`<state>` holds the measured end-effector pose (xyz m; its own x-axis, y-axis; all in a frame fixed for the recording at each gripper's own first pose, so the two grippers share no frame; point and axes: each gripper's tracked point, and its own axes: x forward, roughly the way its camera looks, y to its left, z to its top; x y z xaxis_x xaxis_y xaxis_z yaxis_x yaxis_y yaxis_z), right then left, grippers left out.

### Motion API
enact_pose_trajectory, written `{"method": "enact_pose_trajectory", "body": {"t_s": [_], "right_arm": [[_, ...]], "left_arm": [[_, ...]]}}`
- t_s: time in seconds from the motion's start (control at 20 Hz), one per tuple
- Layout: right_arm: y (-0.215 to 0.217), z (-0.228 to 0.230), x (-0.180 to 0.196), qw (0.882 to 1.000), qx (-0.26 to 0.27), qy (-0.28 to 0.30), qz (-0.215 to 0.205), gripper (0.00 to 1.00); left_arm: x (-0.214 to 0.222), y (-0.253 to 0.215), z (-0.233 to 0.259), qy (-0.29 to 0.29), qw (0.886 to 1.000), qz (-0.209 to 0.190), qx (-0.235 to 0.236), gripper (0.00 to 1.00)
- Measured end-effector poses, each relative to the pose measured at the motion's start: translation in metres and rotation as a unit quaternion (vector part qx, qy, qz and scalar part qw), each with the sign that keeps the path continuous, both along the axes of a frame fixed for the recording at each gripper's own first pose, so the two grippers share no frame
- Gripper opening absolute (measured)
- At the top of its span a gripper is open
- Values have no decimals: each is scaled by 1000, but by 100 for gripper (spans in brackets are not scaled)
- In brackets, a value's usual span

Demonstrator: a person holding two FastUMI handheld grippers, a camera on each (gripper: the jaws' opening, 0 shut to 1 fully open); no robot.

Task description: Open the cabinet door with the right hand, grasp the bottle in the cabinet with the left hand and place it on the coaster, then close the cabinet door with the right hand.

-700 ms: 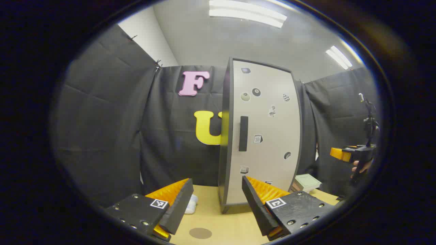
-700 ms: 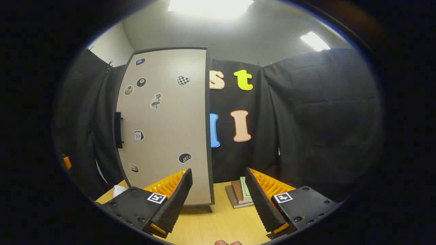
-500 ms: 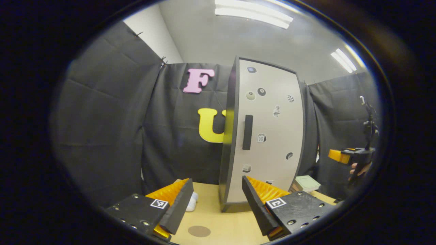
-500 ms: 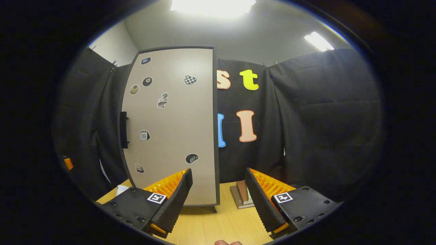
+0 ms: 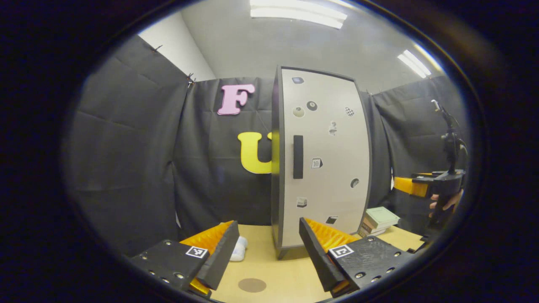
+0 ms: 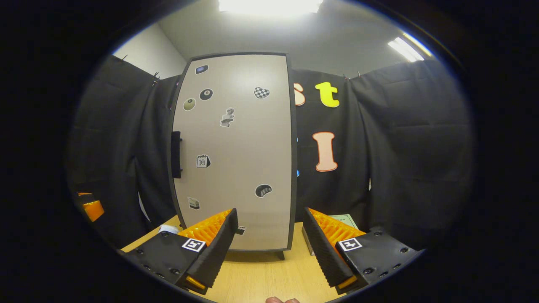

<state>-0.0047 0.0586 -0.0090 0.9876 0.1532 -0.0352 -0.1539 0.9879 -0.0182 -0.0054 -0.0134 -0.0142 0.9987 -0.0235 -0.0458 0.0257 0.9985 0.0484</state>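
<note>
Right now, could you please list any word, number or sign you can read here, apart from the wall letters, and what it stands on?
"10": on the small calendar sticker on the beige cabinet door.
Black ball sticker: numeral too small to read surely.
Pale green book cover: print too blurred to read.
Square black-and-white marker on the right tool: a pattern, no text.

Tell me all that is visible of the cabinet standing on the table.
The cabinet is tall and narrow, with a dark frame and a pale beige door, which is shut. A dark vertical handle sits near the door's left edge, and small stickers are scattered over the front. It stands upright on short dark feet on the light wooden table, before the black cloth. Neither gripper touches it.
</note>
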Motion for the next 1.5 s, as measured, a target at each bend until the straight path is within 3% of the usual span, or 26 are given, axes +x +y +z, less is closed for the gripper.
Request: {"method": "enact_pose_trajectory", "body": {"t_s": [0.05,0.2,0.3,0.4,0.65,0.7,1.0,1.1,1.25,1.3,1.35,1.4,1.5], "right_arm": [[1,0,-1,1000,0,0,1,98],[5,-5,-4,1000,-1,3,4,94],[8,-9,-6,1000,0,12,8,98],[12,-13,-9,1000,0,22,12,98],[48,-11,-14,998,-6,30,53,94],[57,-8,-11,998,-3,28,61,98],[107,28,13,995,9,10,101,98],[124,46,23,994,12,-6,112,94],[148,74,37,992,13,-35,122,98],[157,83,41,991,12,-44,125,94],[164,89,45,990,9,-51,129,98],[173,95,47,989,7,-58,133,94],[192,102,49,987,18,-66,149,98]], "left_arm": [[2,0,-1,2,1000,0,-7,87],[3,9,-7,8,999,10,-31,87],[4,16,-13,16,999,18,-46,87],[3,10,-20,28,998,1,-54,89],[-3,3,-29,31,999,-8,8,88],[-7,1,-32,33,999,-7,16,88],[-21,0,-45,38,999,-7,21,89],[-26,6,-48,41,999,2,19,89],[-32,19,-53,46,999,20,6,89],[-35,24,-55,48,998,27,2,89],[-36,31,-56,50,998,35,-1,88],[-38,37,-59,51,998,42,-3,88],[-41,50,-62,53,997,58,-7,88]]}}
